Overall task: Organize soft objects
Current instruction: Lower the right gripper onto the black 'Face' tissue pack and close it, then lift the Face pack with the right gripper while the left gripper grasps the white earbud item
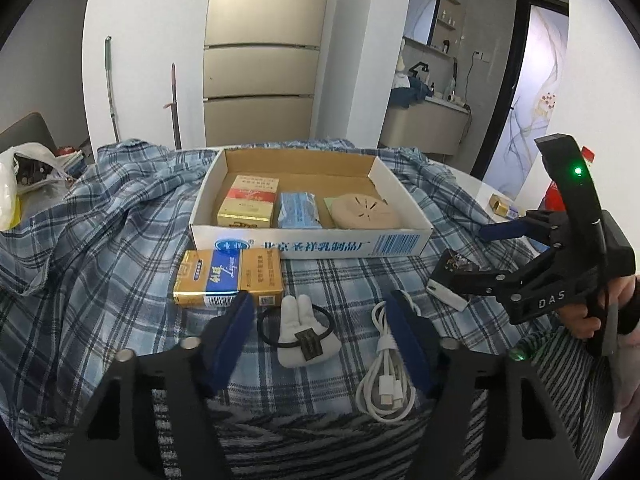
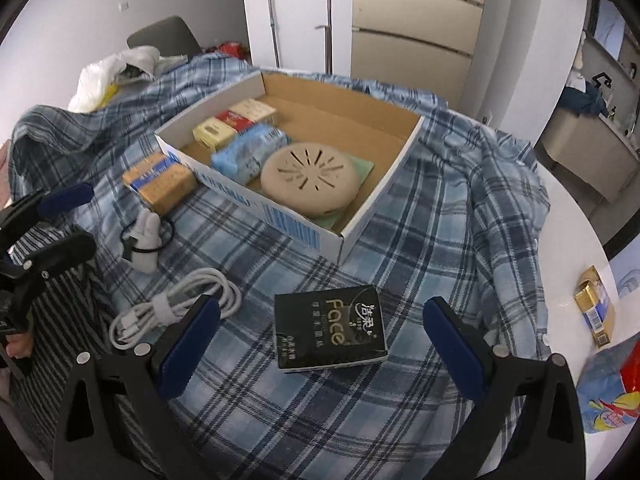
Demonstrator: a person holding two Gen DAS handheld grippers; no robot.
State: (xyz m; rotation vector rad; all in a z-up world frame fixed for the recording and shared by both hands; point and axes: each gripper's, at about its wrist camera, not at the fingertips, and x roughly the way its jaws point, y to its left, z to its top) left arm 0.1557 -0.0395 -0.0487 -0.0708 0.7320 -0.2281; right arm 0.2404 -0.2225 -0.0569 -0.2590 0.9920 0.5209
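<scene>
Off to the far left of the left gripper (image 1: 320,336), a white plastic bag (image 1: 16,184) is cut off at the edge, and what is stuffed inside it is too dark to make out. Ahead of the left finger lies a gold and blue carton (image 1: 228,278), its small print unreadable. Between the two blue pads (image 1: 232,340), which stand apart and touch nothing, rests the white plush hair tie (image 1: 306,336) on its black elastic loop, on the plaid cloth (image 1: 100,272). The right-hand pad of that gripper covers part of the coiled white cable (image 1: 386,384). Beyond the fingertips sits the open cardboard box (image 1: 312,248), holding, left to right, a red and cream pack (image 1: 248,202), a blue tissue pack (image 1: 298,210) and a round tan disc (image 1: 366,212) over a green sheet that is mostly hidden. Further right, the right gripper (image 2: 320,344) stands wide, with the black tissue pack (image 2: 330,328) lying flat between its fingers, untouched. From the left view that pack is largely hidden behind the right gripper's frame. At the far right a gold box (image 2: 594,312) stands on bare white table (image 2: 568,240), and a colourful packet (image 2: 612,392) is cut by the edge.
</scene>
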